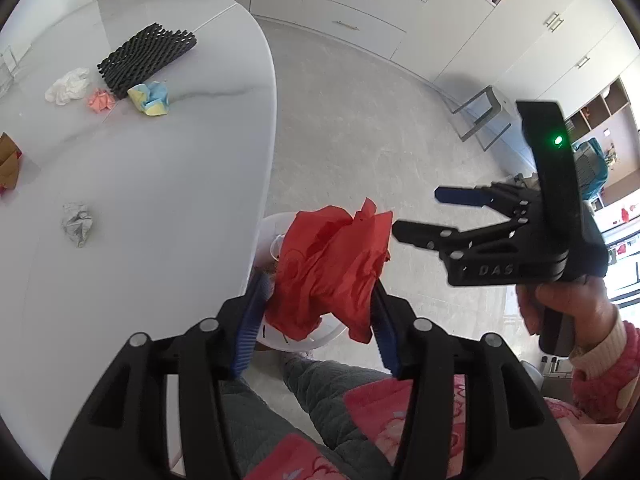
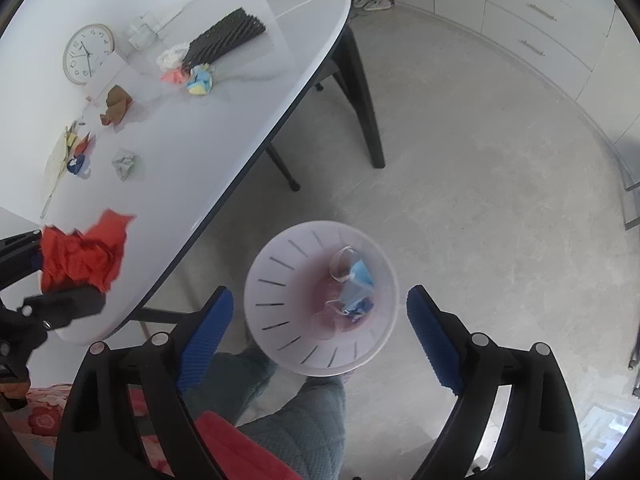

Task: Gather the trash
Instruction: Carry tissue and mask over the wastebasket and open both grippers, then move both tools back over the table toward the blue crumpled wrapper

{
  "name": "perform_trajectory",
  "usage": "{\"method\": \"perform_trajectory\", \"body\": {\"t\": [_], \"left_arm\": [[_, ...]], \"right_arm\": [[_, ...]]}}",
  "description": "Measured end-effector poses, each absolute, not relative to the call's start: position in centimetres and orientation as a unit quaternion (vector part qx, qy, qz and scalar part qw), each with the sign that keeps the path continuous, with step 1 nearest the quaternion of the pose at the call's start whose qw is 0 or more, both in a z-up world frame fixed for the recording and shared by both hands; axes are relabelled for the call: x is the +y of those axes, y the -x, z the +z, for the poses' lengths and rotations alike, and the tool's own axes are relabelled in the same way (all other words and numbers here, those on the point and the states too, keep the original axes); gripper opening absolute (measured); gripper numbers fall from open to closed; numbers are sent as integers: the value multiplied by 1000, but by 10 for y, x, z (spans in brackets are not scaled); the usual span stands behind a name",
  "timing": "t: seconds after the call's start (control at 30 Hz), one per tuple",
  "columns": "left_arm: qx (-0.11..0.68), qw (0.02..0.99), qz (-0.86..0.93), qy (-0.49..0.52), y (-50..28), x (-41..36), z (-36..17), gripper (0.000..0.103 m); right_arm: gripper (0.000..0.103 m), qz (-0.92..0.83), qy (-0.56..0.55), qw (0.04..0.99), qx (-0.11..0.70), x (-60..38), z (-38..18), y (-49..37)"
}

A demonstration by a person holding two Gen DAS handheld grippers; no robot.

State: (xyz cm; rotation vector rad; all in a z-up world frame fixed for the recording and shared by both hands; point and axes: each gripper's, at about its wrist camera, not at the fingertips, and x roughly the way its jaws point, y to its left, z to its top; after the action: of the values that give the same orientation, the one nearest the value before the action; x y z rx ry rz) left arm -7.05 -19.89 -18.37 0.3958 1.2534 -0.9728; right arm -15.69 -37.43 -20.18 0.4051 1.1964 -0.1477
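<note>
Floor (image 2: 480,168) of pale grey stone lies bare between the white oval table's dark curved edge (image 2: 256,152) and the cabinet drawers, leaving wide room around the white slotted plastic bin (image 2: 276,280). The left gripper (image 1: 320,312) pinches a crumpled red paper sheet (image 1: 332,268) between its blue pads, just past the table edge. That paper hides most of the bin in the left view; the right view looks straight in, showing blue face masks (image 2: 358,284) at the bottom. The right gripper (image 2: 316,320) stands spread wide and empty above the bin. Further scraps on the table are small; a grey paper wad (image 1: 78,222) lies nearest.
</note>
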Motion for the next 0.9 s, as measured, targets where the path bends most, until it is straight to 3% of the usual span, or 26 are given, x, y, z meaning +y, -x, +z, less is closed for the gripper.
{"method": "perform_trajectory", "body": {"t": [0.03, 0.1, 0.23, 0.53, 0.9], "left_arm": [[557, 685, -434, -180, 72, -201, -184, 56], [550, 691, -428, -191, 75, -204, -182, 76], [541, 705, -416, -193, 73, -205, -177, 90], [544, 752, -344, -140, 43, -167, -161, 91], [539, 805, -236, -77, -6, -77, -141, 91]], "right_arm": [[88, -71, -189, 806, 556, -378, -200, 158], [89, -75, -192, 809, 551, -382, -197, 158], [89, -79, -192, 810, 549, -387, -195, 161], [89, -62, -188, 819, 538, -377, -179, 154], [100, -8, -139, 843, 519, -323, -145, 95]]}}
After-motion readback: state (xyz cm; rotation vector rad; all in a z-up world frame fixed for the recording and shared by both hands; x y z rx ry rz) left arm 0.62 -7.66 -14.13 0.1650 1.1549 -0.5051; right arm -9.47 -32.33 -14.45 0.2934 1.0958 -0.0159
